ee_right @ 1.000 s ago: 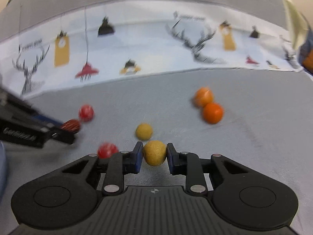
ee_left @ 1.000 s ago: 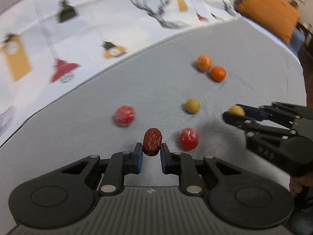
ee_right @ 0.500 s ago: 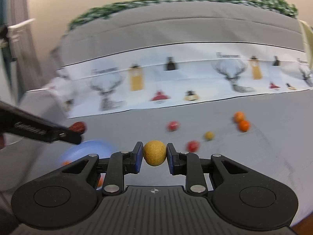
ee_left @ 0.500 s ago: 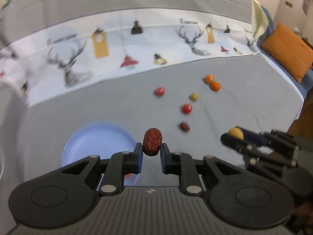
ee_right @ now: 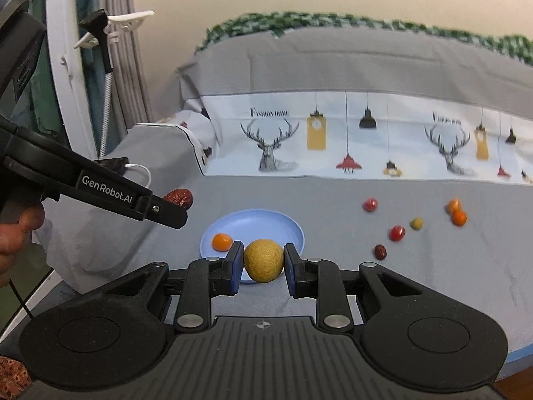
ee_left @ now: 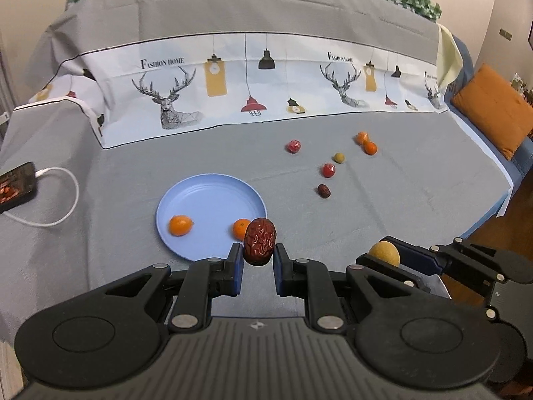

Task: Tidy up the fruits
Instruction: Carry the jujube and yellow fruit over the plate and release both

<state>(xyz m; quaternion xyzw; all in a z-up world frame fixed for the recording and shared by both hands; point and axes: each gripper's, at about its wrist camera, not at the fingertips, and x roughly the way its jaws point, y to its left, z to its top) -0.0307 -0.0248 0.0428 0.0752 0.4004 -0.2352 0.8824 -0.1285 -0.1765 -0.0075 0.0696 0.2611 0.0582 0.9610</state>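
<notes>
a sofa seat covered with a grey cloth (ee_left: 116,153) serves as the work surface, and a white printed cloth (ee_left: 233,76) is draped along its far side. on the near left part of the seat a blue plate (ee_left: 203,196) is set, and two oranges are already held in it: one (ee_left: 180,225) at its left, one (ee_left: 241,228) near its right rim. the task is judged to be partly done. two more pieces are being carried toward the plate: a wrinkled red date (ee_left: 260,241) is clamped between the pads of the left gripper (ee_left: 258,261), and a yellow round fruit (ee_right: 264,260) is pinched by the right gripper (ee_right: 261,268), which is seen just right of the left one. both are held above the near edge of the plate and are not yet set down. six pieces are left loose on the cloth at the far right: two oranges (ee_left: 365,142) touching each other, a red fruit (ee_left: 293,146), a small yellow fruit (ee_left: 338,157), another red fruit (ee_left: 328,170) and a dark date (ee_left: 323,191). plenty of bare plate is left between and beyond the two oranges. open cloth lies between plate and loose fruit, so travel there is judged unobstructed. the seat's right edge drops off near an orange cushion (ee_left: 496,113), and a phone (ee_left: 16,186) with a white cable (ee_left: 63,196) lies at the far left, well apart from the plate.
</notes>
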